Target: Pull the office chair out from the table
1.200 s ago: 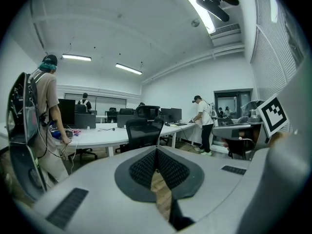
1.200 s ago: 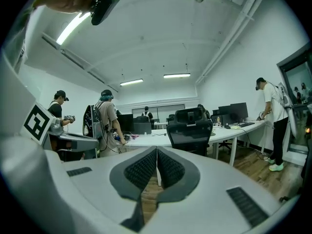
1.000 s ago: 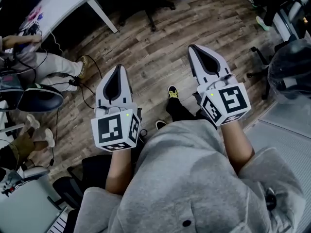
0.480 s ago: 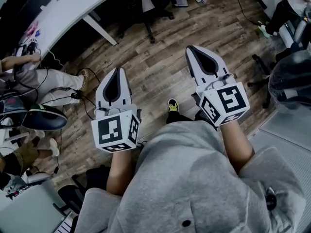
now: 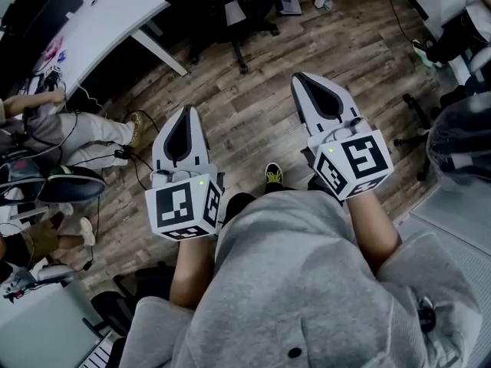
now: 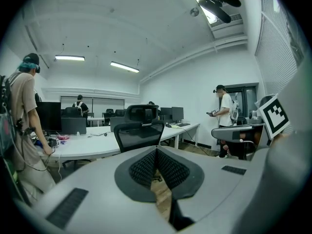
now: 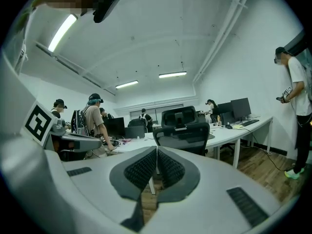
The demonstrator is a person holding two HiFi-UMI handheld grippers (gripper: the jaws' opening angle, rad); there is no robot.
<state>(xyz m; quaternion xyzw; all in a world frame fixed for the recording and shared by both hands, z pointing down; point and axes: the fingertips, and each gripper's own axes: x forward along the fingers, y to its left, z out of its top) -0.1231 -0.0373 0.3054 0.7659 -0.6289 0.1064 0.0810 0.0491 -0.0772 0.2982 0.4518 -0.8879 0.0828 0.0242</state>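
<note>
2 closed: L claw (image 5: 187,110), R claw (image 5: 301,78)

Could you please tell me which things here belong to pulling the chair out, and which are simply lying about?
For the job: black mesh-backed office chair; long white table behind it; left gripper and right gripper, both shut and empty.

Just about: black computer monitors; dark padded seat of another chair; standing person in a white shirt.

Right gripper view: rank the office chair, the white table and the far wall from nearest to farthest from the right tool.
1. Office chair, dead ahead in the centre.
2. White table, right behind the chair, running off to the right.
3. Far wall, centre background.
</note>
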